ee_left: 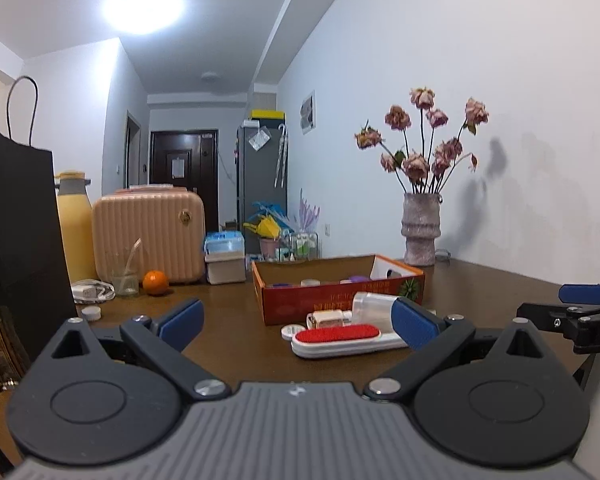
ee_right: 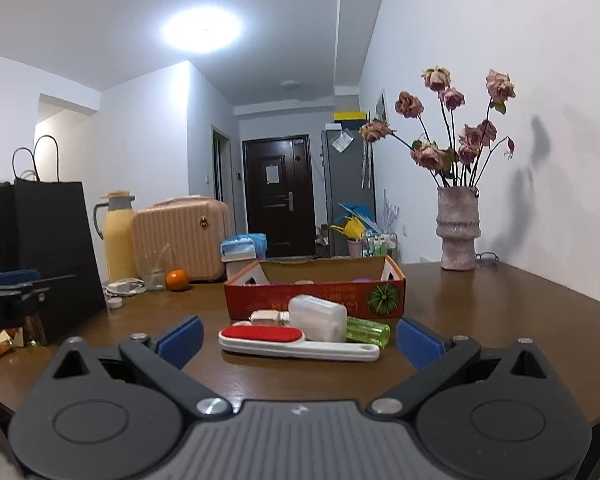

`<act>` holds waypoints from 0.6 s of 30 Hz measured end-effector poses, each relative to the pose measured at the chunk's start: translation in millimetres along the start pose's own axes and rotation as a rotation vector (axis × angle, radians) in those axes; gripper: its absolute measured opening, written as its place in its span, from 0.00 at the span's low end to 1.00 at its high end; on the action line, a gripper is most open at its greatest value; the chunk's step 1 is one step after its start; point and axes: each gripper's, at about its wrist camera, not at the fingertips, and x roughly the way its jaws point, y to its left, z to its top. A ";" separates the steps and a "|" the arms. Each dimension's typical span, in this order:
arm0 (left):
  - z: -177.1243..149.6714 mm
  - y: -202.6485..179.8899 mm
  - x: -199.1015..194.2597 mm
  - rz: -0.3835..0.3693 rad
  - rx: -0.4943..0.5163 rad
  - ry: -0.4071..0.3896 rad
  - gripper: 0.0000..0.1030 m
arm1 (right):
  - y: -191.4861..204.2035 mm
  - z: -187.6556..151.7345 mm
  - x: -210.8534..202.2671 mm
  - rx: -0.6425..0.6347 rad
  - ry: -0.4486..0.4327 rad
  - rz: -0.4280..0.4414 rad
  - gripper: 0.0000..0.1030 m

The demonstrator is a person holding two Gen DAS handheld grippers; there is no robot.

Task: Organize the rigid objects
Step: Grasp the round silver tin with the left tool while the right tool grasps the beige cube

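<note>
Low over a brown wooden table [ee_right: 500, 304], both grippers point toward a small heap of objects at the centre of each frame. The left gripper [ee_left: 298, 322] has its jaws spread wide with nothing between the blue pads [ee_left: 182, 320]; in the left wrist view its right-hand pad stands in front of the heap's right end, and whether it touches anything there cannot be told. The right gripper [ee_right: 300, 338] is likewise spread wide and empty, its pads flanking the heap from the near side without touching it.

Nearest the cameras lies a white lint brush [ee_right: 296, 342] with a red fabric face, its handle running toward the right of the frame. Just behind it sit a small cream bottle [ee_right: 266, 317] on its side, a translucent white plastic case [ee_right: 318, 317] and a clear green bottle [ee_right: 368, 332], all close together. In the left wrist view a small white round lid [ee_left: 290, 331] rests by the brush's left end.

Behind the heap stands an open red cardboard box [ee_right: 316, 300] holding a few small items that are too hidden to name. At centre left are an orange [ee_right: 177, 280], a glass jar [ee_right: 154, 274], a pink ribbed suitcase [ee_right: 180, 236], a yellow thermos [ee_right: 118, 236] and a black paper bag [ee_right: 48, 248]. A vase of dried roses [ee_right: 458, 232] stands at the right, by the wall.
</note>
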 end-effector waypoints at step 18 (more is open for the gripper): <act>-18.7 14.3 100.8 0.030 -0.033 0.235 0.79 | -34.6 -6.5 74.1 0.018 0.142 0.051 0.64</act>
